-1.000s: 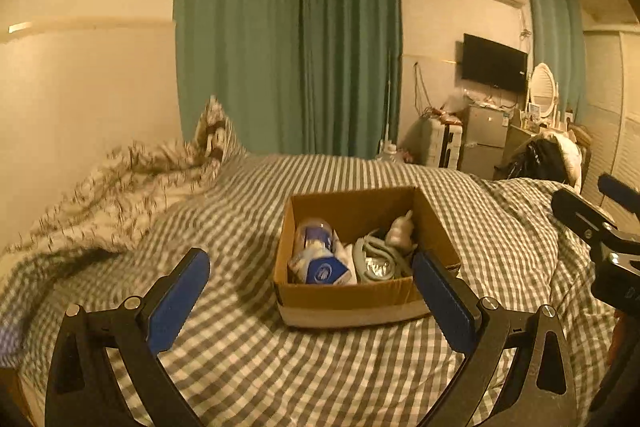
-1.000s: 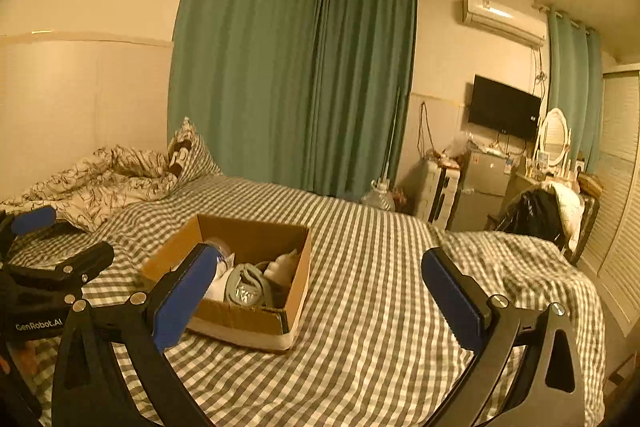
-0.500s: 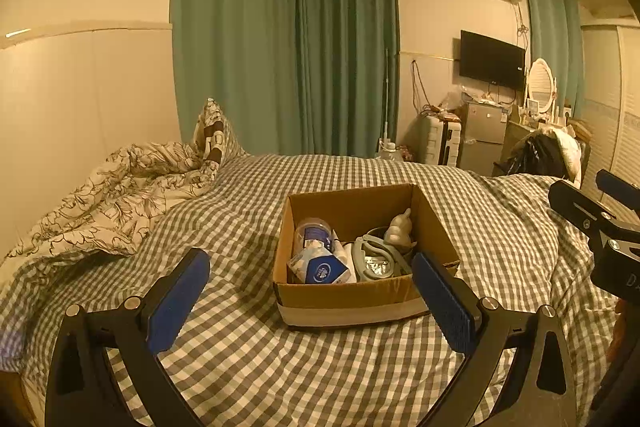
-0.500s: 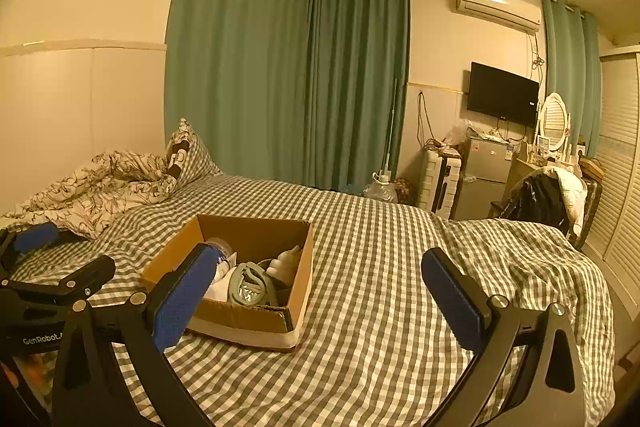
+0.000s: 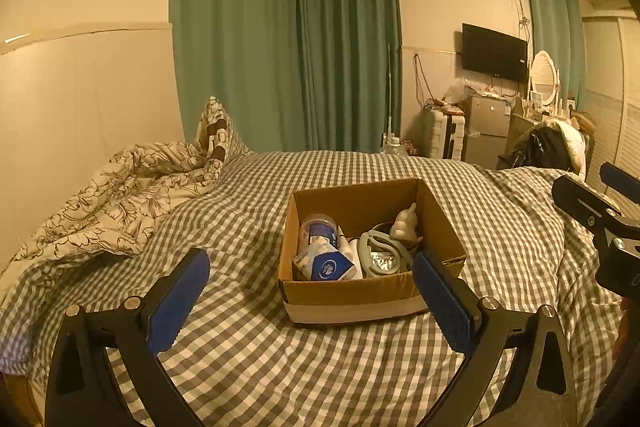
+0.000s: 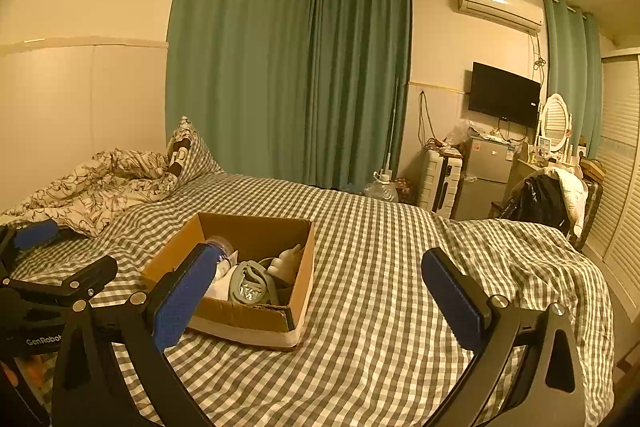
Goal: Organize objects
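Gingham bed [image 5: 248, 211], cardboard box [image 5: 352, 297], blue-labelled packet [image 5: 326, 267] left-view only

One cardboard box [image 5: 352, 297], two grippers [image 5: 310, 301]

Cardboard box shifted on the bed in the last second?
No. In the left wrist view the cardboard box sits on the same folds of the checked bedspread; only the camera drifted.
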Motion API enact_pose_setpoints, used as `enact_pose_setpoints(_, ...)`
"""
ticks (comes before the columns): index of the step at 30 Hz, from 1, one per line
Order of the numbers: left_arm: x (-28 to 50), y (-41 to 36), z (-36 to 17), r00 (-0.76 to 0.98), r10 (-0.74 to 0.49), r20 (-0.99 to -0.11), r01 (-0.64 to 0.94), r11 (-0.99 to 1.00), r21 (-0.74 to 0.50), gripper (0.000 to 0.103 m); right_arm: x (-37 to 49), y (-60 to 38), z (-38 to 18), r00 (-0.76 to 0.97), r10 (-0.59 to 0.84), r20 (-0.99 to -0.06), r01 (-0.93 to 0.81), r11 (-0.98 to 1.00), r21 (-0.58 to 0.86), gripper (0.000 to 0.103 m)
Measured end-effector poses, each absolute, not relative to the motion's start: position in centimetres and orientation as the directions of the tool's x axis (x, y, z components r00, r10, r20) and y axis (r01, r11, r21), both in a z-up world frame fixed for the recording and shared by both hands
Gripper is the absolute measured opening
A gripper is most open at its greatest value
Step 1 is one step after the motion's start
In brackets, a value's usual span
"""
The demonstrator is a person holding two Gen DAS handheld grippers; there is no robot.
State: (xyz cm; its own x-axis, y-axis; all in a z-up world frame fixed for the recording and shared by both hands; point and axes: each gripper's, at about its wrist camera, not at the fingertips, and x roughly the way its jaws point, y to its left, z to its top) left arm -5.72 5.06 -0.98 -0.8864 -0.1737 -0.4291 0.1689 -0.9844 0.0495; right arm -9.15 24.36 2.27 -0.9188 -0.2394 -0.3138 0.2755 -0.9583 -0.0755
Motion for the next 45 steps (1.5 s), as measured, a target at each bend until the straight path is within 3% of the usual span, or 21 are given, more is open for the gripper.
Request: enact_pose_setpoints(45,-5.49,4.45,-1.04,-0.88,-0.22,-0.421,0.219,-0.974,0.05,0.103,-9.52,23.98,1.35,-0.908,-0.229,-0.352,0.274,-0.958,-0.082,0.103)
